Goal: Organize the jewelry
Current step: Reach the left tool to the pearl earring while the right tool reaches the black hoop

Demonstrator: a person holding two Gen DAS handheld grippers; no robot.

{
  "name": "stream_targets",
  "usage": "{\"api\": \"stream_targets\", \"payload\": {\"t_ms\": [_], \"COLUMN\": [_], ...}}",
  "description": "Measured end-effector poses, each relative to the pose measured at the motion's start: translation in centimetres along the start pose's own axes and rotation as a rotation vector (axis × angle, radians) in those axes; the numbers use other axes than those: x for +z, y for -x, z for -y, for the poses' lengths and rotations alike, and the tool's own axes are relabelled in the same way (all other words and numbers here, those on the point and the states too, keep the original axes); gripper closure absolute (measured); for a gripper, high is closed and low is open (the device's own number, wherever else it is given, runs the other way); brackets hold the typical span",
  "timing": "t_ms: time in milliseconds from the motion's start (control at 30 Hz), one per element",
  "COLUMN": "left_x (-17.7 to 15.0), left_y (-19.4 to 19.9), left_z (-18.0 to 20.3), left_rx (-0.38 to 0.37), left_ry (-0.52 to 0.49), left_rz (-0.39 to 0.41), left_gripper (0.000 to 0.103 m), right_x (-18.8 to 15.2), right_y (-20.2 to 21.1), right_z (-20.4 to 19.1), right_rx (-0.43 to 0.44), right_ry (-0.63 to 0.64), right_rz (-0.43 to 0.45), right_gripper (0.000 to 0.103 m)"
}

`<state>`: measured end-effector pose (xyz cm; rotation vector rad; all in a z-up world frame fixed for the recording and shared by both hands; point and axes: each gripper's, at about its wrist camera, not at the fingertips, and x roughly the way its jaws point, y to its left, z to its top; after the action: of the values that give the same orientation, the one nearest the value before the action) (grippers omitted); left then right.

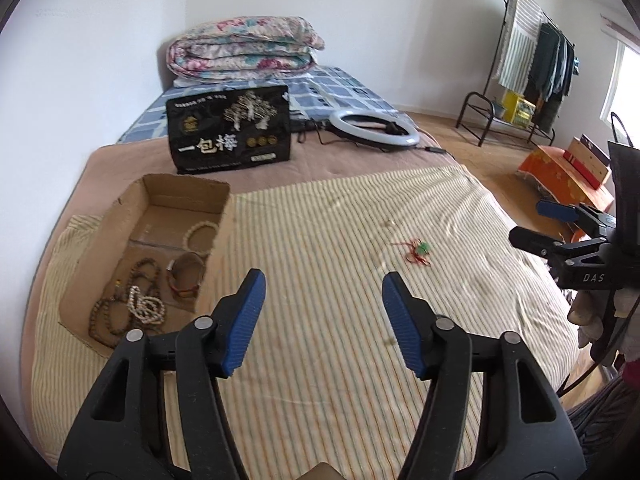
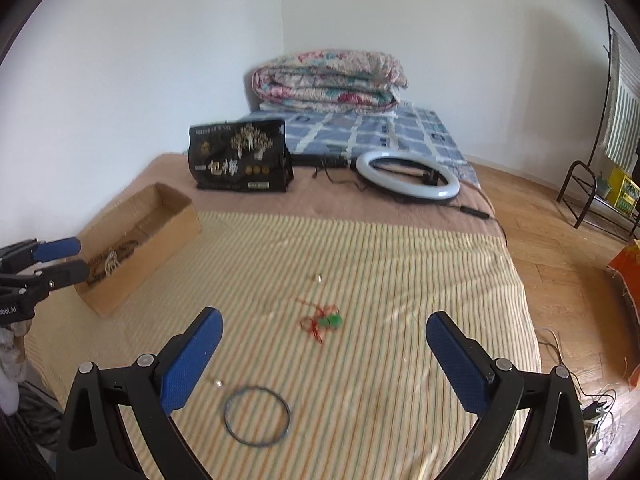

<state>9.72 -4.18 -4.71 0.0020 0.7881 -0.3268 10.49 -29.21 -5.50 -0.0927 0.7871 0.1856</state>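
Note:
A cardboard box lies at the left of the striped cloth and holds a white bead bracelet, a brown bangle, dark bead strings and a pearl strand. The box also shows in the right wrist view. A green charm on red cord lies on the cloth mid-bed; it also shows in the left wrist view. A thin dark bangle and a small ring lie there too. My left gripper is open and empty. My right gripper is open above the bangle.
A black snack bag stands behind the box. A white ring light with cable lies at the back. A folded floral quilt sits by the wall. Wooden floor, a clothes rack and an orange box are to the right.

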Motion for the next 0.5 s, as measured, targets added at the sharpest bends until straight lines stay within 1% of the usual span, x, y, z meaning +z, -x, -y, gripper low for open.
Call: {"api": "stream_targets", "payload": {"t_ms": [100,133,167,200,300,367,400,500], "left_x": [-0.8,-1.1,-1.4,-1.7,-2.3,-2.8,-3.1,-4.0], "left_y": [-0.9,-1.2,-1.6,-2.0,-2.9,-3.5,-3.8,-4.7], "left_z": [0.8,1.0,1.1,1.3,1.7,2.1,2.4,3.1], "left_rx": [-0.025,-0.037,-0.048,-0.056,-0.087,-0.115,-0.124,-0.153], "left_ry": [-0.01,-0.009,-0.007,-0.004,0.003,-0.007,-0.016,-0.042], "left_rz": [-0.032,-0.046,-0.06,-0.074,-0.104,-0.123,-0.131,-0.16], "left_gripper": [0.054,0.057,0.057,0.059,0.068,0.069,0.073,0.075], "right_x": [-1.5,-2.1,-2.6,-3.2,-4.8,-5.9,-6.5,-7.7], "right_y": [-1.3,-1.6,-2.0,-2.2,-2.7,-2.7,-2.7,-2.8], "right_z": [-0.1,-0.1,-0.2,-0.2,-1.1,-2.0,-2.3,-2.8], "right_rx": [0.017,0.016,0.021,0.04,0.081,0.093,0.103,0.108], "right_ry": [0.016,0.022,0.026,0.028,0.066,0.11,0.127,0.15], "right_rz": [-0.057,-0.072,-0.087,-0.095,-0.116,-0.12,-0.126,-0.128], "right_gripper": [0.005,0.008,0.011,0.012,0.012,0.01,0.009,0.004]}}
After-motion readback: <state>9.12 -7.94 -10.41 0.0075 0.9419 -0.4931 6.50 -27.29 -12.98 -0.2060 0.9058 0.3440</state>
